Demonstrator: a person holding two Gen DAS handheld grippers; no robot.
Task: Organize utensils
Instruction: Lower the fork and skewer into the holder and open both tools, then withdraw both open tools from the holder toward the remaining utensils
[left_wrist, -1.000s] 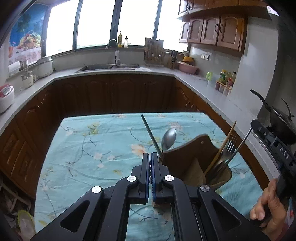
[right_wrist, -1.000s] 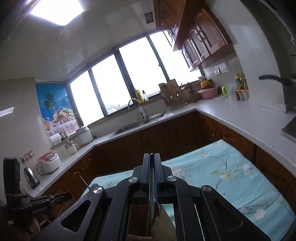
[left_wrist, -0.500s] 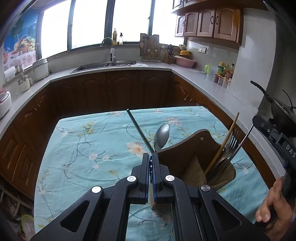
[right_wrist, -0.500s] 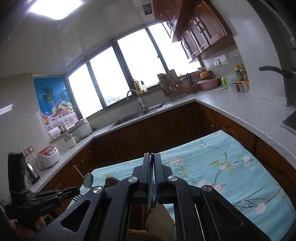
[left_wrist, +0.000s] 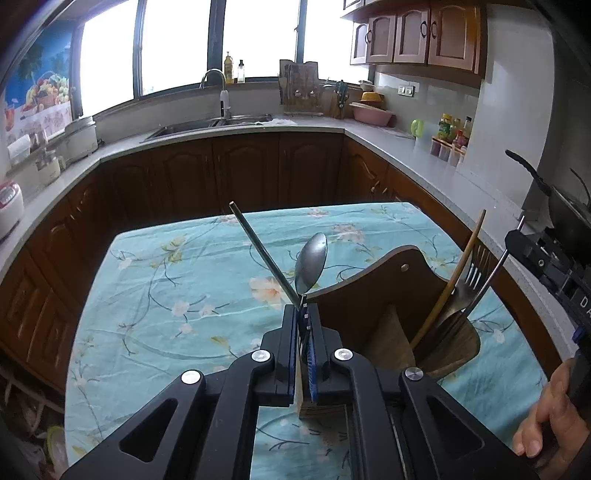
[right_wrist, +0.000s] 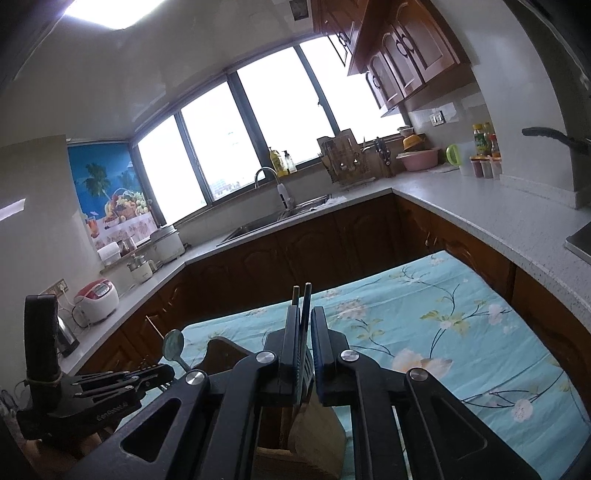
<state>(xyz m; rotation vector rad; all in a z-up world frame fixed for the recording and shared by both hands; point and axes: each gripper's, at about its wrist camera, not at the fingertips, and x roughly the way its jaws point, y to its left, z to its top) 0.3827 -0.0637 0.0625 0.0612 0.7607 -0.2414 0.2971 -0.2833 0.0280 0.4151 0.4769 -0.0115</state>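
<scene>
A brown wooden utensil holder stands on the floral blue tablecloth. Its right compartment holds a fork, a wooden utensil and a metal rod. My left gripper is shut on a metal spoon and a metal chopstick, both sticking up over the holder's left side. My right gripper is slightly parted above the holder, with a pair of dark chopsticks between its fingers. The left gripper and spoon show in the right wrist view.
Dark wood cabinets and a grey counter wrap around the table. A sink, a rice cooker, a pink bowl and condiment bottles sit on the counter. A pan sits at the right.
My right gripper has parted slightly and the dark chopsticks now show between its fingers. My left gripper has drawn back and up, still holding the spoon and chopstick.
</scene>
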